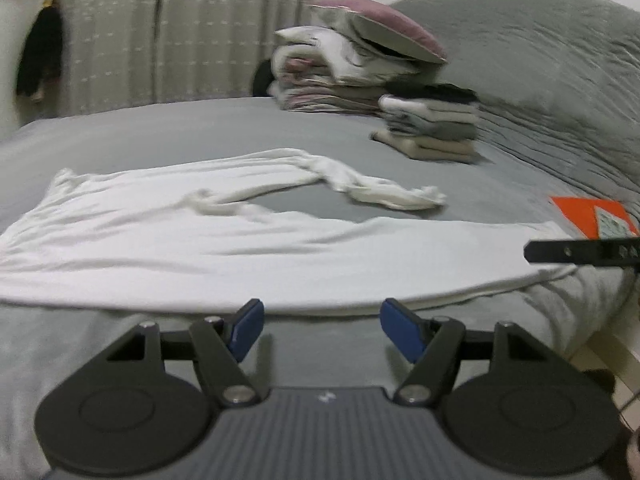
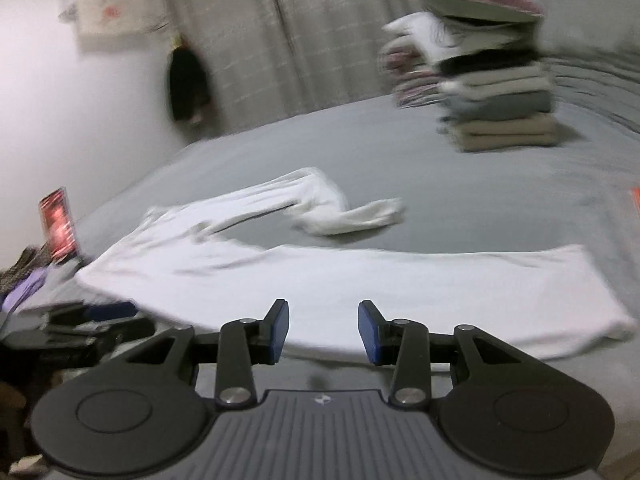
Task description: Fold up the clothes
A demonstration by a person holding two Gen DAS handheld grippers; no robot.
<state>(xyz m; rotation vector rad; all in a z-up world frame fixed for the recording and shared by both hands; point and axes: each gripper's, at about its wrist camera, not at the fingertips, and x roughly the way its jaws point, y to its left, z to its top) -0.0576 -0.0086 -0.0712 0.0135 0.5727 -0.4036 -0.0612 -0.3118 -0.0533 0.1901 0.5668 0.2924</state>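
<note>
A white shirt lies spread flat on the near part of the bed, one sleeve crumpled on its far side. It looks light and limp, best pinched at the hem corners. The left gripper and right gripper both stand open and empty.

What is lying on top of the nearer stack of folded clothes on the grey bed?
A black folded garment tops the nearer stack of folded clothes, above grey and beige layers. Behind it stands a taller pile with a mauve cushion on top. The stack's far side is hidden.
</note>
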